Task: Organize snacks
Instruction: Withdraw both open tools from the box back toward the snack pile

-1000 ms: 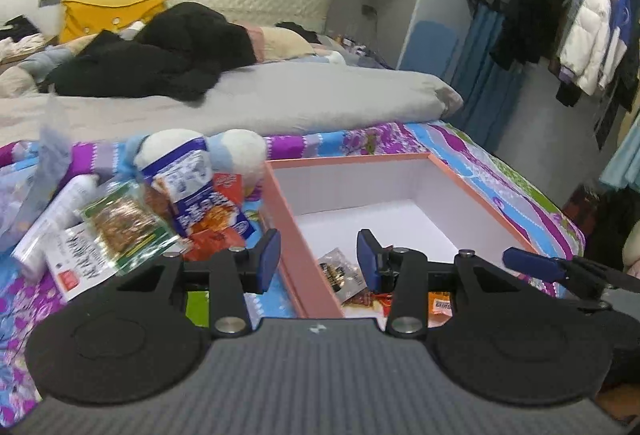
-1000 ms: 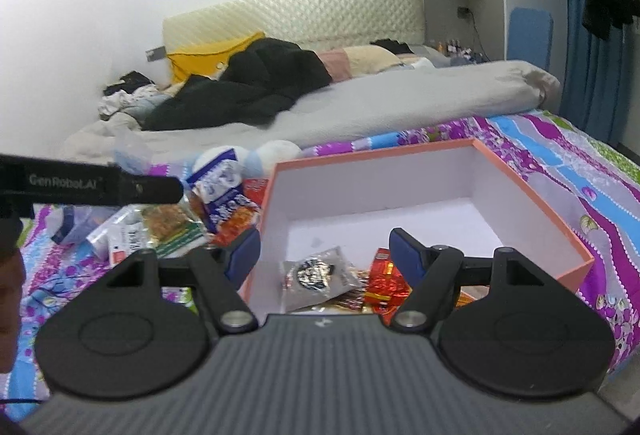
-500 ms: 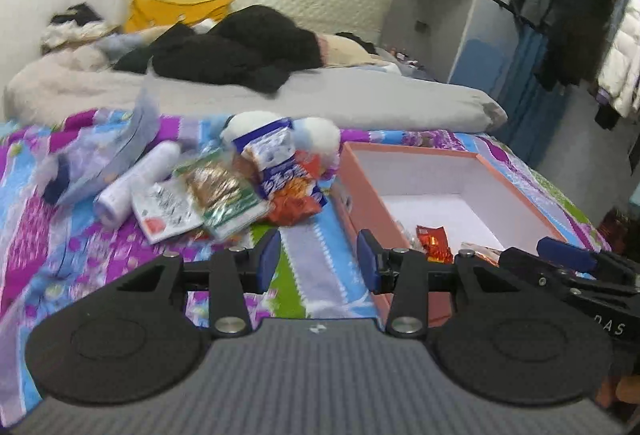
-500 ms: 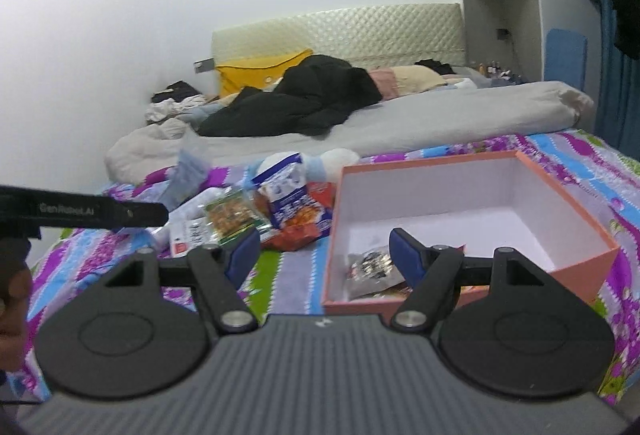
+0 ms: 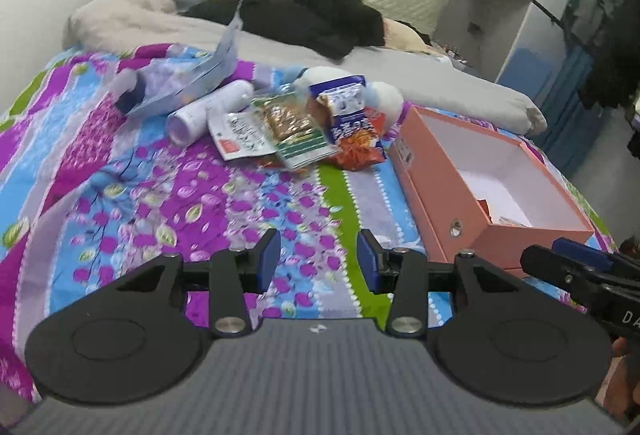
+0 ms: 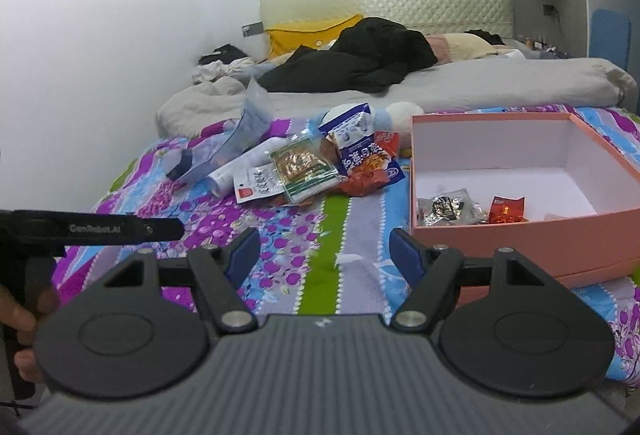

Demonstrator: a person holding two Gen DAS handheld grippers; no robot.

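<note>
A pink cardboard box (image 6: 520, 231) with a white inside sits on the flowered bedspread; it also shows in the left wrist view (image 5: 444, 191). In it lie a silver packet (image 6: 446, 209) and a red packet (image 6: 506, 209). A pile of snack packs lies left of the box: a blue and orange bag (image 6: 362, 151) (image 5: 352, 123), a green pack (image 6: 304, 169) (image 5: 294, 129) and a white pack (image 6: 258, 185). My left gripper (image 5: 318, 261) is open and empty, above the bedspread in front of the pile. My right gripper (image 6: 324, 255) is open and empty, near the box's left front corner.
A white tube (image 5: 208, 111) and a clear plastic bag (image 5: 184, 83) lie left of the pile. A white plush toy (image 5: 384, 97) sits behind it. A grey duvet (image 6: 440, 83) with black clothes (image 6: 360, 59) covers the far bed. Clothes hang at the right (image 5: 612, 55).
Both grippers have pulled back from the box and swung left. The snack pile now sits ahead of them instead of the box. Both stay open and empty.
</note>
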